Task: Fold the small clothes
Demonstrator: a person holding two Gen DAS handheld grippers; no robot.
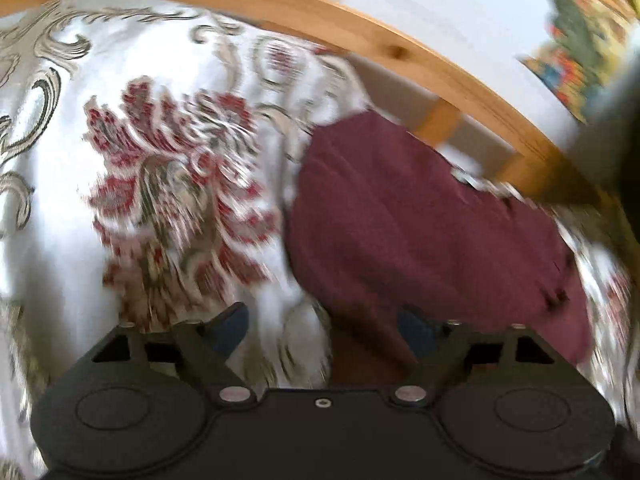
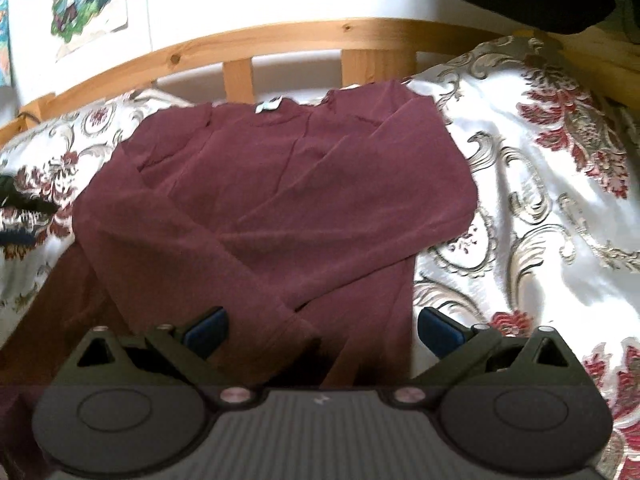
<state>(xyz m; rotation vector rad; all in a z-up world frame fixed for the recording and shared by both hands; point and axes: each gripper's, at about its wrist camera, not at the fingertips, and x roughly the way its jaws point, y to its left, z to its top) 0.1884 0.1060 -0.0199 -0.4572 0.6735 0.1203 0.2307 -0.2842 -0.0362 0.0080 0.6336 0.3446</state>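
Both grippers are open and hold nothing. Right gripper point(image 2: 320, 330) hangs over the lower hem of the maroon shirt point(image 2: 280, 200), which lies flat on the bed point(image 2: 540, 200), collar toward the headboard point(image 2: 280, 40). Left gripper point(image 1: 322, 328) is at its side edge.

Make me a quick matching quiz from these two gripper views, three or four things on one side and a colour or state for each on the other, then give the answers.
Things:
1. shirt
2. bedspread
3. bed rail
4. right gripper

Descriptions:
A. pale wood
B. open, above the hem
C. maroon, sleeves folded across the front
D. white with red floral pattern

Pairs: 1-C, 2-D, 3-A, 4-B
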